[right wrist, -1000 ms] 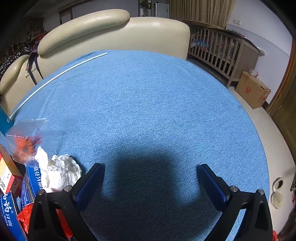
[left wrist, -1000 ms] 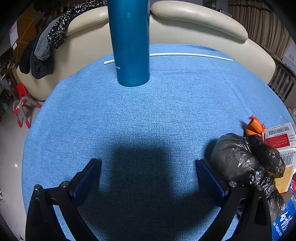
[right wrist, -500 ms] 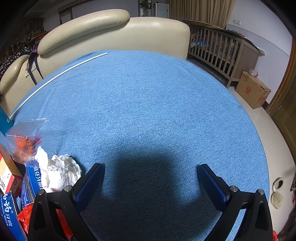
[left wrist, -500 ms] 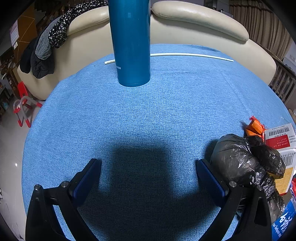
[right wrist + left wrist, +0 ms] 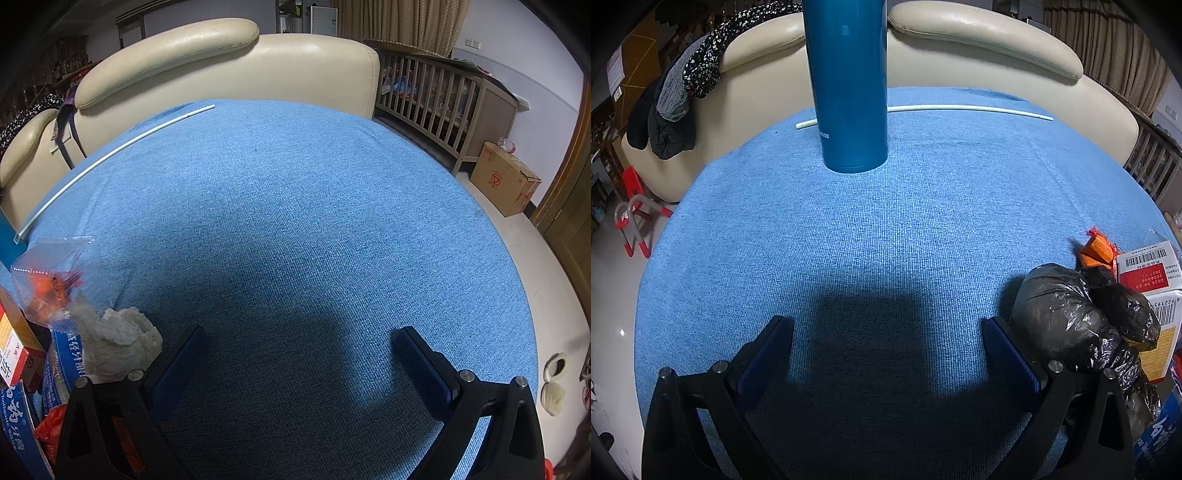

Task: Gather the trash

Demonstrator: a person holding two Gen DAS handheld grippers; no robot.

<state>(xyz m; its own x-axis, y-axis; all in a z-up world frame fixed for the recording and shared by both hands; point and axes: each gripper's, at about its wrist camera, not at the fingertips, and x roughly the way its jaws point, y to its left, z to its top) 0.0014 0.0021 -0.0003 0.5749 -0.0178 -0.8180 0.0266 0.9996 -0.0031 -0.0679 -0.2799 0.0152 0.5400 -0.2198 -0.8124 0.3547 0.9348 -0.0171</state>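
A pile of trash lies between my grippers on the blue tablecloth [image 5: 886,229]. In the left wrist view a crumpled black plastic bag [image 5: 1067,325] sits just right of my right finger, with an orange wrapper [image 5: 1097,249] and red-and-white cartons [image 5: 1148,269] behind it. My left gripper [image 5: 886,332] is open and empty. In the right wrist view a crumpled white tissue [image 5: 118,339] lies beside my left finger, with a clear bag holding orange pieces [image 5: 51,280] and blue and red cartons [image 5: 22,373] at the left edge. My right gripper [image 5: 299,343] is open and empty.
A tall blue cylinder [image 5: 849,85] stands at the table's far side. A thin white rod [image 5: 960,108] lies near the far edge; it also shows in the right wrist view [image 5: 110,155]. A cream sofa [image 5: 229,70] stands behind the table. A cardboard box [image 5: 506,177] is on the floor.
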